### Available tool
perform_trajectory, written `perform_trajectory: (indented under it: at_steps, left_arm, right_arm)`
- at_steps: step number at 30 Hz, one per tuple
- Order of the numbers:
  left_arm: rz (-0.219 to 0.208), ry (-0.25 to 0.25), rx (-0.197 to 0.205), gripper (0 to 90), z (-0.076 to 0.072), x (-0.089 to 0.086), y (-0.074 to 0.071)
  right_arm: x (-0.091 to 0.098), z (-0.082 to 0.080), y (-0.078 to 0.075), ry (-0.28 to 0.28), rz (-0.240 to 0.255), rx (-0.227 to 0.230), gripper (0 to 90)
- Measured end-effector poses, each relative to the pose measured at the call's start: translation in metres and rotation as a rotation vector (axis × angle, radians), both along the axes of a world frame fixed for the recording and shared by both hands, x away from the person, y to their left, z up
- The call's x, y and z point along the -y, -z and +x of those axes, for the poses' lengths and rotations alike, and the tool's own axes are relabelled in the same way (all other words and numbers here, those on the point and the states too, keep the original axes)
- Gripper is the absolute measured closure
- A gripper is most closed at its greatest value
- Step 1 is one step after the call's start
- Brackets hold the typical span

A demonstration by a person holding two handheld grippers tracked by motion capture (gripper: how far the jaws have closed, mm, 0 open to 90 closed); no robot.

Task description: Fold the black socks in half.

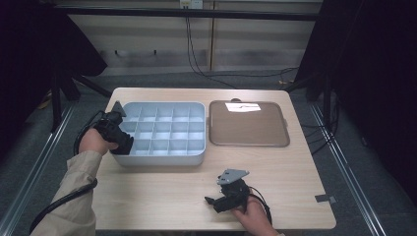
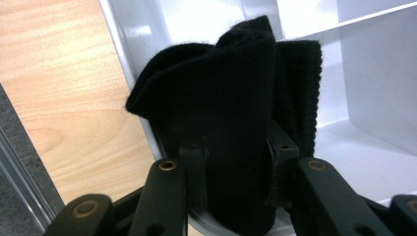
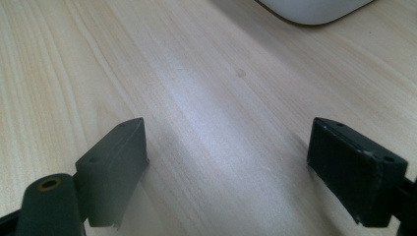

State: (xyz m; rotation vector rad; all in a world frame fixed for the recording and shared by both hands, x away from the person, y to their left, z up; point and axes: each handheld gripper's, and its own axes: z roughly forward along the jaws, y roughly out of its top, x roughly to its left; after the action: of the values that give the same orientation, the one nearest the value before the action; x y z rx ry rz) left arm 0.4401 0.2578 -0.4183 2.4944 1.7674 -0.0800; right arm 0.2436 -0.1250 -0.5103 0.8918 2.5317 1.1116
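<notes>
Left gripper view shows a black, ribbed knit cloth, folded or bunched like a sock [image 2: 231, 113], standing between the two jaws of the left gripper [image 2: 236, 162], which close narrowly on its lower part; the pads seem to press its sides. The cloth sits in the near left corner compartment of a pale grey plastic organiser tray with a grid of compartments [image 2: 373, 167], leaning against the outer wall. It looks soft, light and limp: it will sag and fold where unsupported, will not break, and its fuzzy surface should not slip from the pads. Judging by that, the best hold is across the thick bunched middle, where several layers are caught together, not on a loose edge that could unfold.

In the high view the left gripper [image 1: 120, 140] reaches over the tray's [image 1: 164, 160] near left corner. To its right lies a flat brown rectangular tray [image 1: 248, 142] with a white slip at its far edge. The right gripper [image 1: 216, 201] rests low over the light wooden table [image 1: 157, 196] near its near edge, and the right gripper view shows its jaws standing wide with nothing between them.
</notes>
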Motion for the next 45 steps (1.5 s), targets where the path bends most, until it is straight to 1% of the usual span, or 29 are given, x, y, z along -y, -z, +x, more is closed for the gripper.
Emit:
perform_trajectory:
  at_steps: [3,5,7,9,15,18,21,25,31,36,39,43,45]
  left_arm:
    - [-0.001,-0.002,-0.002,68.0,0.000,0.000,-0.001]
    - [-0.013,-0.009,-0.008,67.7,0.000,0.000,-0.002]
    - [-0.007,-0.003,-0.005,67.3,0.000,0.000,-0.003]
    - [-0.016,-0.017,-0.003,67.1,0.000,0.000,-0.005]
    - [-0.027,-0.031,-0.009,65.7,0.001,-0.001,-0.008]
    - [-0.024,-0.026,-0.013,64.4,0.001,-0.001,-0.011]
    - [-0.022,-0.034,-0.002,62.9,0.001,-0.001,-0.015]
    - [-0.031,-0.035,-0.005,63.7,0.000,-0.003,-0.016]
    - [-0.025,-0.033,0.000,64.2,0.000,-0.002,-0.020]
    - [-0.023,-0.020,0.003,64.3,0.001,-0.003,-0.023]
    - [-0.033,-0.030,0.004,64.5,0.001,-0.004,-0.023]
    - [-0.028,-0.023,0.003,65.3,0.001,-0.003,-0.025]
    - [-0.028,-0.031,0.009,65.3,0.001,-0.003,-0.027]
  right_arm:
    - [0.000,0.000,0.000,0.000,0.000,0.000,14.9]
    - [0.000,0.000,0.000,0.000,0.000,0.000,14.9]
    - [0.000,0.000,0.000,0.001,0.000,-0.002,14.9]
    - [0.000,0.000,0.000,0.001,0.000,-0.002,14.9]
    - [0.000,0.000,0.000,0.001,0.000,-0.002,14.9]
    - [0.000,0.000,0.000,0.001,0.000,-0.002,14.9]
    - [0.000,0.000,0.000,0.000,0.002,-0.002,14.9]
    - [0.000,0.000,0.000,-0.002,0.003,-0.003,14.9]
    - [0.000,0.000,0.000,0.001,0.000,-0.001,14.9]
    - [0.000,0.000,0.000,0.001,0.000,-0.002,14.9]
    - [0.000,0.000,0.000,0.001,0.001,-0.001,14.9]
    - [0.000,0.000,0.000,0.001,0.000,-0.002,14.9]
    - [0.000,0.000,0.000,0.001,-0.001,-0.001,14.9]
